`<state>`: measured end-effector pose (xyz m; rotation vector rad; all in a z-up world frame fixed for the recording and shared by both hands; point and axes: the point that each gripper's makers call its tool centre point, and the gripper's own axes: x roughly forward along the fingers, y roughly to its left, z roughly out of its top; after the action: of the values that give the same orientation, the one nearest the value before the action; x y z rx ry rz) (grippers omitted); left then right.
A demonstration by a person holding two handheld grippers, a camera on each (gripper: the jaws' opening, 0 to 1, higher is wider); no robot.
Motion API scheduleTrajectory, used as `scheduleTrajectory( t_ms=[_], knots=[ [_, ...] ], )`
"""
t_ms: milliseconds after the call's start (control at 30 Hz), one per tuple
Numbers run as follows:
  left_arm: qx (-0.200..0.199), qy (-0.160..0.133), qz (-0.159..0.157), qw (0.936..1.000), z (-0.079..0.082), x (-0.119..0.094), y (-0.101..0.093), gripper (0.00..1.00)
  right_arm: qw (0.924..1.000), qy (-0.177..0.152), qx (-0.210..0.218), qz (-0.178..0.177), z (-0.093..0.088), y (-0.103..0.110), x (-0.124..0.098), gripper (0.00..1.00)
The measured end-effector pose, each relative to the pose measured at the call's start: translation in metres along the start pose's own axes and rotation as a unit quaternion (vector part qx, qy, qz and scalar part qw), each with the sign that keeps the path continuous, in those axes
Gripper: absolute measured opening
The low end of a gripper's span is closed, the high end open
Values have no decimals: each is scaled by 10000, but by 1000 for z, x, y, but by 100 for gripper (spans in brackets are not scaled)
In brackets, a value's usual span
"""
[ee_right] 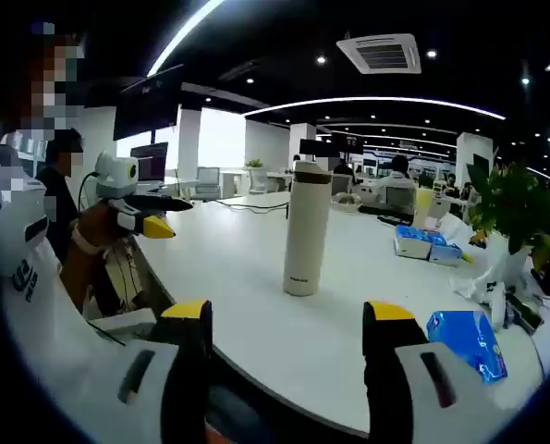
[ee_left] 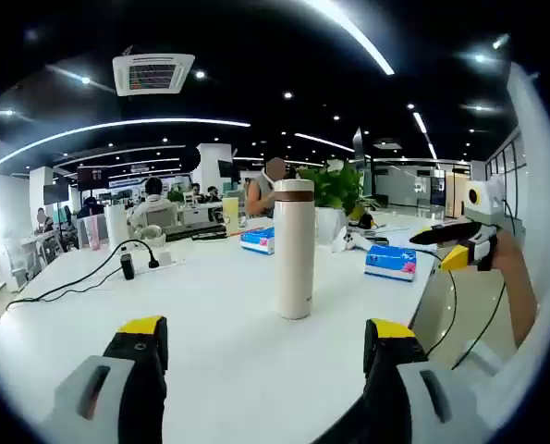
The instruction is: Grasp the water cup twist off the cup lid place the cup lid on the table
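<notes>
Item: water cup (ee_left: 294, 250), a tall, slim white cylinder standing upright on the white worktop (ee_left: 210, 324). It stood alone, with bare surface all round its base. The wall looked smooth and matte. The cup lid (ee_left: 294, 190) sat on top, marked off by a brown band, and was not yet loosened.

Left tool (ee_left: 265, 344): I held it released, jaws spread wide, yellow tips short of the cup and straddling its line. Nothing was between them.

Right tool (ee_right: 287, 328): likewise released and empty, jaws apart, aimed at the cup from its other side and near it, not touching.

Step in hand, as I judged it: the approach to grasp. One tool should close on the lower body, square to the wall, since a smooth round shell will likely spin or tip under a skewed pinch. The other should take the lid at the banded top and turn about the cup's own axis, lifting only once the thread is free.

Also noted beyond the cup:
- blue tissue packs (ee_left: 390, 262), soft, film-wrapped;
- a leafy green plant (ee_left: 339, 188);
- black cable (ee_left: 80, 277) trailing across the worktop;
- seated people farther off in the office.
</notes>
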<state>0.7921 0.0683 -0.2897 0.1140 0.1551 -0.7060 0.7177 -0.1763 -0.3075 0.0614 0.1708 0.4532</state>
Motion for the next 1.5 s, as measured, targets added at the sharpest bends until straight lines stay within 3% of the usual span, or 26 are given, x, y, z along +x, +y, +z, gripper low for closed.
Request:
scheduleTrajectory(
  t_ms=[67, 167, 267, 567, 600, 667, 800, 867, 1033, 1167, 1300, 1500],
  knots=[
    [-5, -4, -6, 10000, 0, -1, 0, 88, 9995, -229, 190, 95, 6, 6, -3, 64],
    [-41, -23, 25, 10000, 2, -3, 1, 89, 9998, -116, 14, -146, 12, -1, -11, 67],
    [-23, -26, 52, 10000, 2, -4, 2, 89, 9999, -101, 30, -34, 15, 2, -14, 73],
    [40, -30, -25, 10000, 6, -8, -3, 89, 9987, -113, -451, 214, 29, 7, -29, 71],
    [39, -28, -20, 10000, 6, -9, -2, 89, 9989, -268, -347, 150, 35, 4, -30, 72],
    [61, -16, 13, 10000, 6, -9, -1, 89, 9991, -265, -313, 105, 35, 2, -31, 75],
    [95, -35, 16, 9999, 9, -12, -2, 89, 9968, -401, -510, -464, 39, -19, -34, 75],
    [108, -59, -1, 9999, 11, -13, -4, 89, 9969, -422, -437, -502, 38, -21, -34, 80],
    [115, -69, -27, 9999, 11, -12, -6, 89, 9971, -528, -244, -495, 41, -23, -34, 76],
    [123, -45, -17, 9999, 9, -13, -5, 89, 9953, -583, -501, -598, 46, -23, -40, 74],
    [135, -88, -15, 9999, 11, -15, -4, 89, 9957, -586, -464, -545, 47, -17, -42, 73],
    [95, -90, -28, 9999, 7, -14, -4, 89, 9948, -384, -697, -641, 42, -13, -47, 74]
  ],
)
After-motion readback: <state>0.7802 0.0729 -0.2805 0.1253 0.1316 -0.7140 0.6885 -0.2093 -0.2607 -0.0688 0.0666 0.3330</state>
